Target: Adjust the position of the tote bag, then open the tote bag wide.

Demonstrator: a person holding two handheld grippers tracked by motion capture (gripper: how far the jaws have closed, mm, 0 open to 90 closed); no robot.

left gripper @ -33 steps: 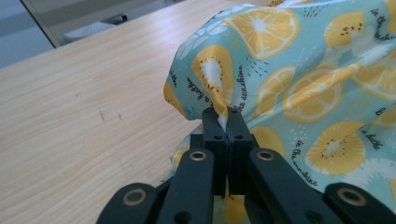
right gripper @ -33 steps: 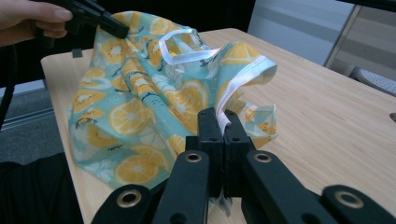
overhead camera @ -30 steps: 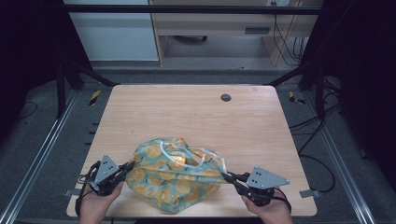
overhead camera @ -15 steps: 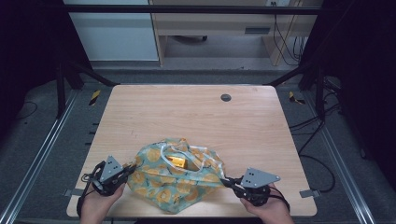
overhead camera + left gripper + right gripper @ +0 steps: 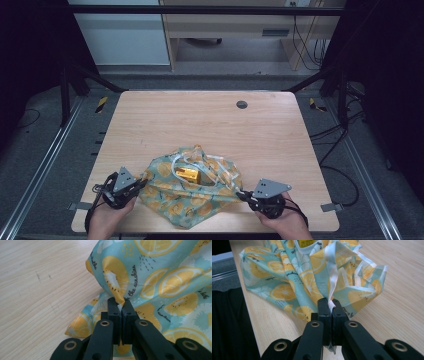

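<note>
High view, cloth: a teal cloth (image 5: 190,200) printed with lemon slices lies bunched at the near edge of the counter (image 5: 210,125), between the two hands, with white ribbon ties loose on top.
Box inside: a small yellow box (image 5: 186,174) sits in the open folds at the middle of the cloth, its top showing.
Left grip: the left gripper (image 5: 136,186) has its fingers closed on the left corner of the cloth; in the left gripper view the fabric (image 5: 150,277) is pinched between the fingers (image 5: 113,312) and rises away from them.
Right grip: the right gripper (image 5: 243,196) has its fingers closed on the right edge; in the right gripper view a white ribbon and a fold of cloth (image 5: 287,287) are clamped between the fingers (image 5: 323,312).
Just changed: the right hand has sunk a little toward the counter while the left has kept its place.
Against the earlier frame: the cloth was a rounder, taller bundle with the box mostly covered; now it lies flatter, wider and nearer, and the box is exposed.
Meaning for the work: probably the cloth is being pulled apart by its two sides, either to uncover the box or to set up the wrapping; both grips look firm.
Surroundings: a dark round cap (image 5: 242,104) sits far off near the far edge of the counter.
</note>
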